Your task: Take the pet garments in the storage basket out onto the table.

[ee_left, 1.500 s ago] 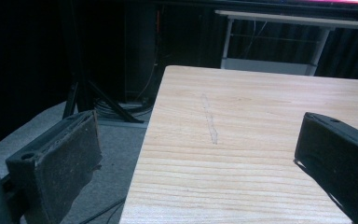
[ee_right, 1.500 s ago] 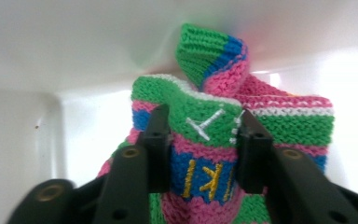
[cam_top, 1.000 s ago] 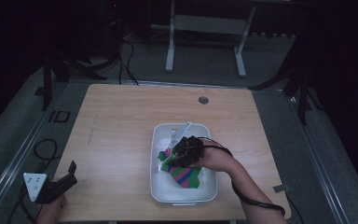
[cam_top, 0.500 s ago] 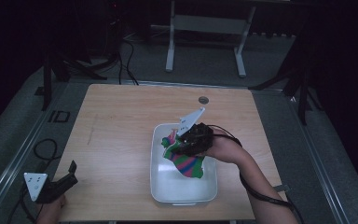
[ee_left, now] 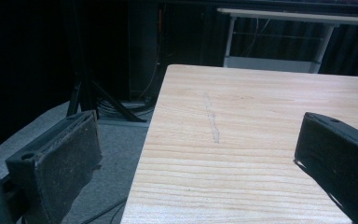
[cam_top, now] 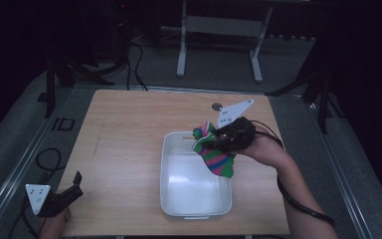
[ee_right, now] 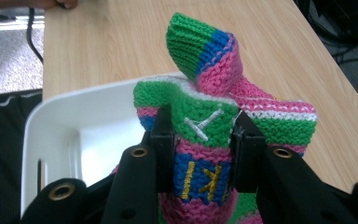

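Right gripper (ee_right: 200,140) clamped on knitted garment (ee_right: 205,135), lifted above far right corner of white tub (cam_top: 171,164); green, pink, blue and white stripes, yellow stitched letters, bunched folds; left gripper (cam_top: 62,196) apart, at near left table edge (cam_top: 109,214).

Light wooden rectangular table (cam_top: 129,134), small round grey disc (cam_top: 217,106) near its far edge, white metal-legged stand (cam_top: 219,25) beyond, black cables (cam_top: 134,55) on grey floor
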Motion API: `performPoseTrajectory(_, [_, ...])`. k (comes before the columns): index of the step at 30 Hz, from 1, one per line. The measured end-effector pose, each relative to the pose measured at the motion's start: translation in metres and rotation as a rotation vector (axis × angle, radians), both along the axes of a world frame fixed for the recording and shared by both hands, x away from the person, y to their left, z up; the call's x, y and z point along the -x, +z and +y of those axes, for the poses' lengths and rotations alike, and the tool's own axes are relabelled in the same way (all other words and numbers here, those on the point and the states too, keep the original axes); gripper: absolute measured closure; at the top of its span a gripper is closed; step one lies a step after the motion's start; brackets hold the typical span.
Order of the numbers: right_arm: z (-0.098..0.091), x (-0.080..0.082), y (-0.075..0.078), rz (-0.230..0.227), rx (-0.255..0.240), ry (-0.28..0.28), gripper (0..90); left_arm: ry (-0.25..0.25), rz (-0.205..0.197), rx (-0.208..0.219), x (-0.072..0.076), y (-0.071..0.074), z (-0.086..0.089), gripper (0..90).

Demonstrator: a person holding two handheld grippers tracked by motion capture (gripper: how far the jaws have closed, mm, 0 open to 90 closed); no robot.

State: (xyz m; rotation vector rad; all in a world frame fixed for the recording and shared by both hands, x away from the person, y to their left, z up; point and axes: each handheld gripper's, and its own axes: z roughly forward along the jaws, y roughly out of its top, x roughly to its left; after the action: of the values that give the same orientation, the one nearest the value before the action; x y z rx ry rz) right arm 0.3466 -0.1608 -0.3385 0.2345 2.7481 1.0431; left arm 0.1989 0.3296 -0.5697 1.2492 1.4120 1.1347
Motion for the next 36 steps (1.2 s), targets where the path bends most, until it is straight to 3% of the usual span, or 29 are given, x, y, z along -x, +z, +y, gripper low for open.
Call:
performPoseTrajectory(9, [-0.049, -0.004, -0.005, -0.003, 0.011, -0.099, 67.7, -0.001, 0.001, -0.005, 0.0, 0.0, 0.0, 1.0])
performPoseTrajectory(21, [-0.119, -0.001, -0.03, 0.008, 0.021, -0.229, 67.5, -0.002, 0.001, -0.004, 0.0, 0.0, 0.0, 0.9])
performPoseTrajectory(28, [-0.145, 0.007, -0.052, 0.019, 0.01, -0.283, 67.2, -0.002, 0.001, -0.007, 0.0, 0.0, -0.001, 0.9])
performPoseTrajectory(36, [-0.162, 0.009, -0.09, 0.059, -0.002, -0.343, 67.1, -0.006, 0.0, -0.007, 0.001, 0.0, -0.001, 0.9])
